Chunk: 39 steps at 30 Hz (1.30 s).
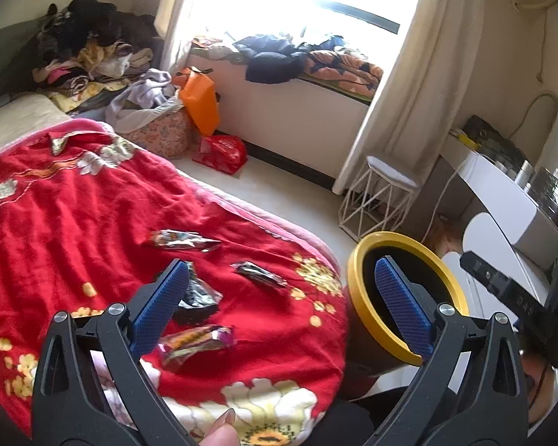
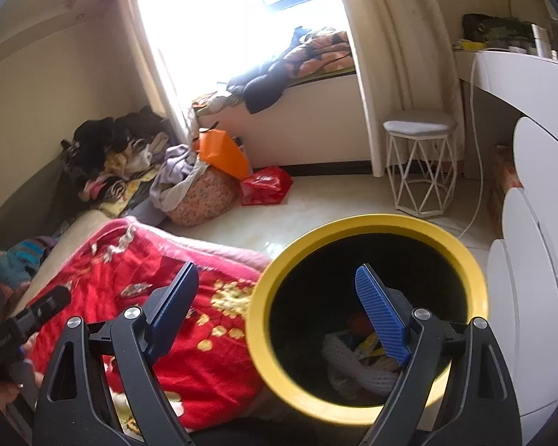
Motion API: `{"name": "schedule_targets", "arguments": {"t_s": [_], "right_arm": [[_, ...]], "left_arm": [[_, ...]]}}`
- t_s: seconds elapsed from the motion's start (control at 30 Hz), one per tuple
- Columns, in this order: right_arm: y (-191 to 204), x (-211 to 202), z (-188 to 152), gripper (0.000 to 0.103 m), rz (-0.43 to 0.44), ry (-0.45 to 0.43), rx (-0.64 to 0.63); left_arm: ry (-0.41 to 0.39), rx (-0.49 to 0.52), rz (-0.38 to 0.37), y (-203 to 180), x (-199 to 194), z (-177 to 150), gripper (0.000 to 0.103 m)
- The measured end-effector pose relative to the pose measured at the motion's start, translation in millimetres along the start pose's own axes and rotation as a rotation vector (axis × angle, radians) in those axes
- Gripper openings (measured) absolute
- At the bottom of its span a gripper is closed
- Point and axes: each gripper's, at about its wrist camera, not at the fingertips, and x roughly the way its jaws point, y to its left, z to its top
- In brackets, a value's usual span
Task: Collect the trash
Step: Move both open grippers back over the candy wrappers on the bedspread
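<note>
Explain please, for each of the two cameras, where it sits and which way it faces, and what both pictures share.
Left wrist: on the left gripper, facing down over the red blanket with its snack wrappers; open blue fingers and a fingertip show.
Right wrist: on the right gripper, facing into the yellow-rimmed bin, which holds trash; open fingers show.
Shared: blanket, bin, white stool, orange bag, window.

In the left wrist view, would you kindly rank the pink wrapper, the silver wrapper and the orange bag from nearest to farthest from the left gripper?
1. Pink wrapper, on the blanket just ahead of the left gripper.
2. Silver wrapper, mid-blanket.
3. Orange bag, on the floor beyond the bed.
</note>
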Motion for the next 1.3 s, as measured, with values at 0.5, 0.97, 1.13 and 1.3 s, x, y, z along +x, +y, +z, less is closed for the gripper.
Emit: {"name": "schedule_targets", "arguments": {"t_s": [0.5,0.97,1.13,1.3], "right_arm": [[47.7,11.1,-14.6,0.083,0.088,0.07,-0.078],[105.7,39.6,-43.3,0.083,0.231,0.186,-0.139],[129.4,56.3,-55.5,0.083,0.267,0.244,-0.178],[143.3,72.0,-67.2,0.081,0.296,0.299,-0.19]], "left_arm": [[-0.02,-0.084,0.082,54.1,-8.6,5.8,0.092],[0.031,-0.187,0.146,114.7,-5.1,-2.7,0.092],[0.065,-0.221,0.122,126.6,2.6,-8.9,0.081],[0.112,-0.244,0.08,132.8,15.7,-12.6,0.062]]}}
